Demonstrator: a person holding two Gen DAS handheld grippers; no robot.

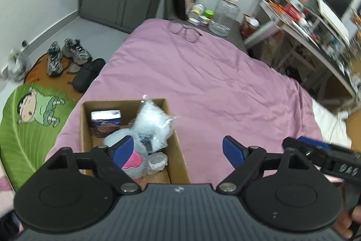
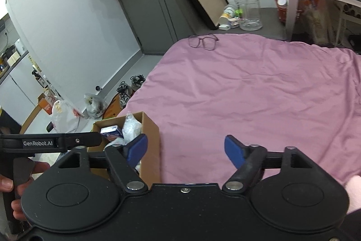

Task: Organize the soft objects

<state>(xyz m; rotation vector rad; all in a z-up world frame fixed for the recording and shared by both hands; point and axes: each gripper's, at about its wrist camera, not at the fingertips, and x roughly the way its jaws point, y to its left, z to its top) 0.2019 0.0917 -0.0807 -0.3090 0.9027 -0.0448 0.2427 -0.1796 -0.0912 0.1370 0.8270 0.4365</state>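
A cardboard box [image 1: 180,164] sits on the pink bed cover at the near left corner. It holds a grey plush toy with a pink patch [image 1: 133,159], a clear plastic bag of white stuffing [image 1: 155,119], a blue-and-white tissue pack [image 1: 106,122] and a small wrapped roll [image 1: 158,160]. My left gripper [image 1: 178,150] is open and empty, its left finger above the box. My right gripper [image 2: 186,150] is open and empty beside the box [image 2: 151,150], over the cover. The left gripper's body shows in the right wrist view [image 2: 61,141]; the right gripper's shows in the left wrist view [image 1: 327,157].
Glasses [image 1: 185,31] lie at the bed's far end [image 2: 203,41]. A big clear jar [image 2: 249,10], cups and a cluttered desk [image 1: 315,22] stand beyond the bed. Shoes [image 1: 65,55] and a green leaf mat [image 1: 29,128] lie on the floor at left. The pink cover [image 2: 259,94] spreads wide.
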